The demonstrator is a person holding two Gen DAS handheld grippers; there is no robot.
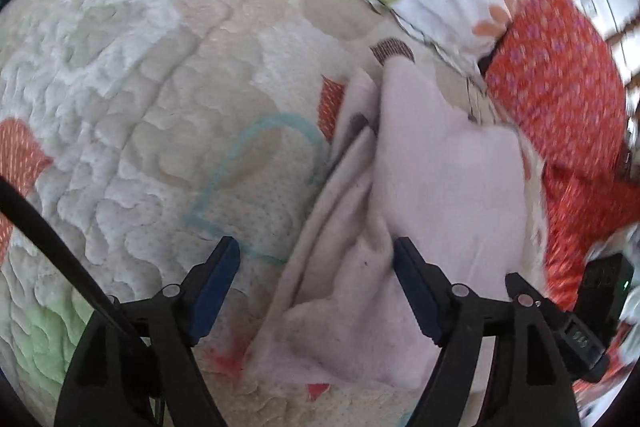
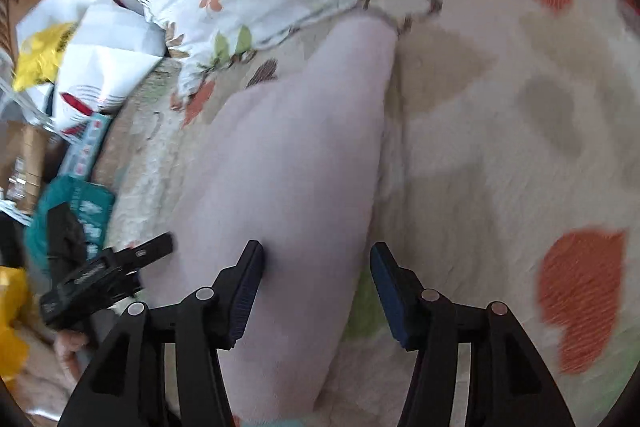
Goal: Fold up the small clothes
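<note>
Item: pale pink garment (image 1: 432, 187), soft, creased, partly folded lengthwise, lying on a quilted bedspread (image 1: 140, 87) with orange heart patches. Containers: none discernible. Left gripper (image 1: 316, 267): jaws apart, nothing clamped; right finger (image 1: 416, 291) over the cloth, left finger over the quilt. Right gripper (image 2: 316, 279): jaws apart, poised over the garment's edge, gripping nothing.

Two black plastic grippers, left gripper (image 1: 316, 255) and right gripper (image 2: 316, 261), each with two angular fingers tipped by ribbed dark-blue pads (image 1: 216, 279) and fastened at the joints with round silver pins (image 2: 204, 293). A thin black cable (image 1: 52, 239) slanting beside the left one. On the person, a red sleeve (image 1: 560, 99) dotted with small purple flowers.
</note>
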